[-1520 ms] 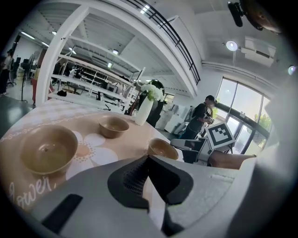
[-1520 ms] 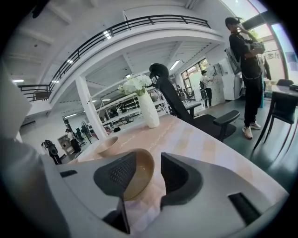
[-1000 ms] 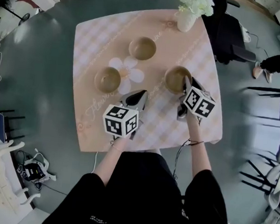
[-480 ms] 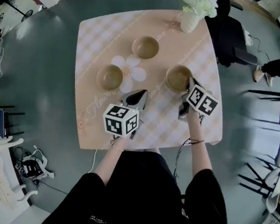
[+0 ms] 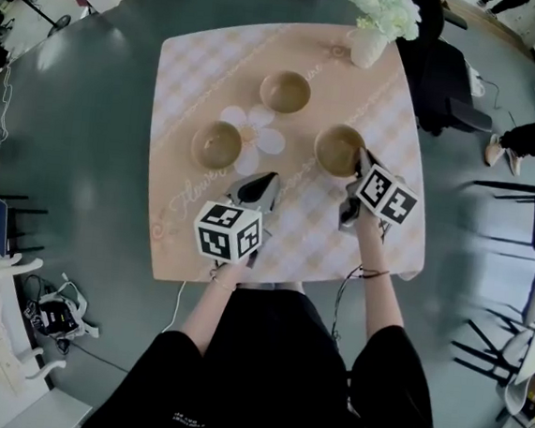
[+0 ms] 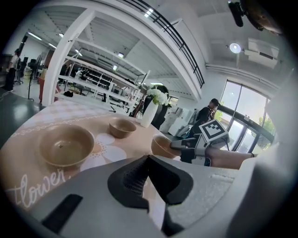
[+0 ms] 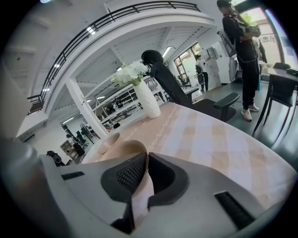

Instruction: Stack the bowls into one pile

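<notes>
Three tan bowls stand on the checked tablecloth (image 5: 193,60): a far bowl (image 5: 285,91), a left bowl (image 5: 218,144) and a right bowl (image 5: 339,150). My right gripper (image 5: 357,167) has just been closing and is now shut on the near rim of the right bowl; in the right gripper view that thin rim (image 7: 139,153) is pinched between the pads. My left gripper (image 5: 260,185) hovers between the left and right bowls, shut, with nothing in it. In the left gripper view the left bowl (image 6: 66,145), far bowl (image 6: 122,127) and right bowl (image 6: 163,145) all show.
A white vase of flowers (image 5: 371,40) stands at the table's far right corner. A black office chair (image 5: 441,75) sits just beyond it, a standing person (image 7: 242,51) is nearby, and metal chairs (image 5: 522,205) are at the right. The table's front edge (image 5: 280,280) lies close to my body.
The right gripper's jaws have closed onto the right bowl's near rim. Both hands stay about where they were, and the bowls have not moved.
</notes>
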### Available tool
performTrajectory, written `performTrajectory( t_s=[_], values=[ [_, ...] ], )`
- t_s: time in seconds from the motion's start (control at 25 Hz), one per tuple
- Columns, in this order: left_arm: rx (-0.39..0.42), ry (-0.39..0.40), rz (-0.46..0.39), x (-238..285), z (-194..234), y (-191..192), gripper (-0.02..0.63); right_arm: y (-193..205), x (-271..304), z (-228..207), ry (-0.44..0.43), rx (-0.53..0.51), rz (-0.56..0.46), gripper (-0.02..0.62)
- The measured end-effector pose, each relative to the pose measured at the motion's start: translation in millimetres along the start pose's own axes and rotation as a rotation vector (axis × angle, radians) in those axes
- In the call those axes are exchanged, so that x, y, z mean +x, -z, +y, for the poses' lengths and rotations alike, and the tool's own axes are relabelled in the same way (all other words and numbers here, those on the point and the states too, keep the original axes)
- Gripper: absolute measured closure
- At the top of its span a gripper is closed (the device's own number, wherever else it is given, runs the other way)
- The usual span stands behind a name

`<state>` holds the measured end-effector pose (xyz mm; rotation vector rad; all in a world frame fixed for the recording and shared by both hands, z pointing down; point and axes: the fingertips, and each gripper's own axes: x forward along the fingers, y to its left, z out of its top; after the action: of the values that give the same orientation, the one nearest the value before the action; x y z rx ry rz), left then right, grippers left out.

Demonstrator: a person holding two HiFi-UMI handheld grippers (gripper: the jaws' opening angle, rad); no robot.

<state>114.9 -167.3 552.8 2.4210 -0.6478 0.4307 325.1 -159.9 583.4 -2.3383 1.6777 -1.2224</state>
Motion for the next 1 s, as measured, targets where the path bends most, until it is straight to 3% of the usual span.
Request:
performTrajectory(
  t_s=[1.0],
  values=[
    [-0.036, -0.193, -0.140, -76, 51, -9, 0.609, 13, 12, 128, -0.283, -0.007, -0.044, 0.585]
  ],
)
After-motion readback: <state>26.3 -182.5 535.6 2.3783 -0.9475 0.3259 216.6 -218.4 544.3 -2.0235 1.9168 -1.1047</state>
